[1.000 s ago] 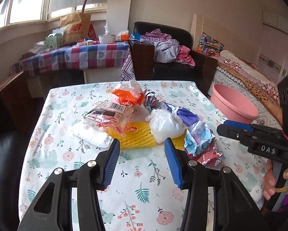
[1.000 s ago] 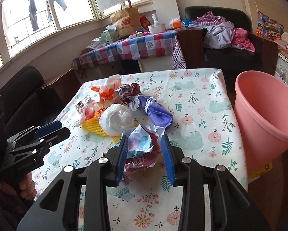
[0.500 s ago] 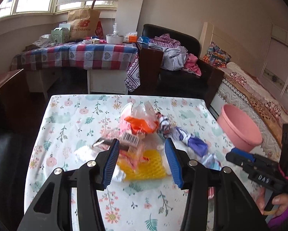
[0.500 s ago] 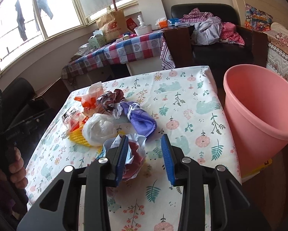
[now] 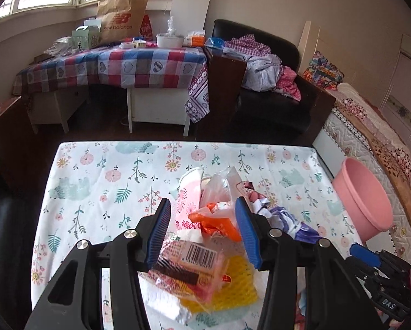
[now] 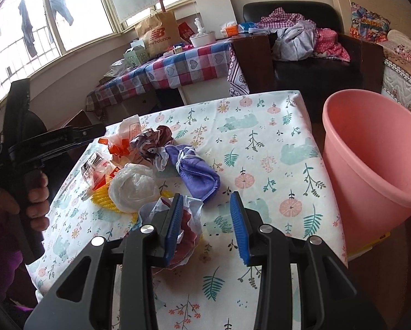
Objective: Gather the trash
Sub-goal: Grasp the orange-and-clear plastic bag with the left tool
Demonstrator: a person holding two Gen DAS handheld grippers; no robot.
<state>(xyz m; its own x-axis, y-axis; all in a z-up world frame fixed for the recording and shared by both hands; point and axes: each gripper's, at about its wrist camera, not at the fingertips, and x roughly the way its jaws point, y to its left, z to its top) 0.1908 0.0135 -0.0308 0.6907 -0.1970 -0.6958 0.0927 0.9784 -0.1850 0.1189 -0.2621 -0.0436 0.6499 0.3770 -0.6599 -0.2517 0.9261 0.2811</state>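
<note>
Crinkled plastic wrappers point(image 5: 202, 255), orange, yellow, barcoded, heaped on floral tablecloth point(image 5: 101, 187)

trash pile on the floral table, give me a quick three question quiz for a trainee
1. True or false: the pink bucket stands on the table.
2. Which item carries a barcode? A clear wrapper; B purple cloth; C yellow foam net.
3. Does the right gripper clamp anything?

Key: 1 false, it stands off the table's edge. 2 A. 3 no, the jaws are open and the crumpled paper lies by one finger only.
</note>
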